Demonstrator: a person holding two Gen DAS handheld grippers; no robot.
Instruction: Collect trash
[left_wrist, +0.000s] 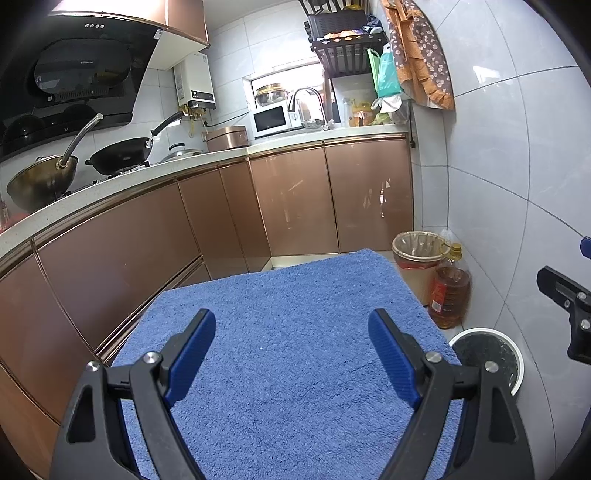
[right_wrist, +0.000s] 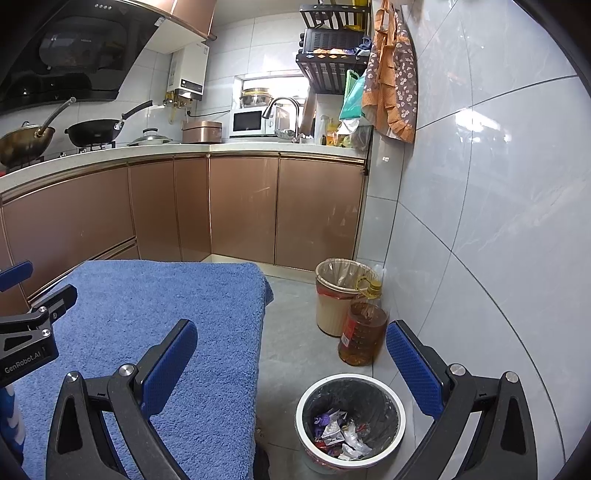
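A white bin with a black liner (right_wrist: 308, 439) stands on the floor right of the table and holds several crumpled wrappers (right_wrist: 338, 434); its rim also shows in the left wrist view (left_wrist: 480, 332). My right gripper (right_wrist: 291, 347) is open and empty, held above the bin and the table's right edge. My left gripper (left_wrist: 291, 332) is open and empty above the blue towel (left_wrist: 288, 332) that covers the table. The towel in the right wrist view (right_wrist: 147, 310) bears no trash.
A tan bin with a clear liner (right_wrist: 341, 291) and a bottle of oil (right_wrist: 364, 330) stand by the tiled wall (right_wrist: 498, 221). Copper cabinets (right_wrist: 240, 210) run along the left and far side, with woks (left_wrist: 122, 153), a microwave and a sink on the counter.
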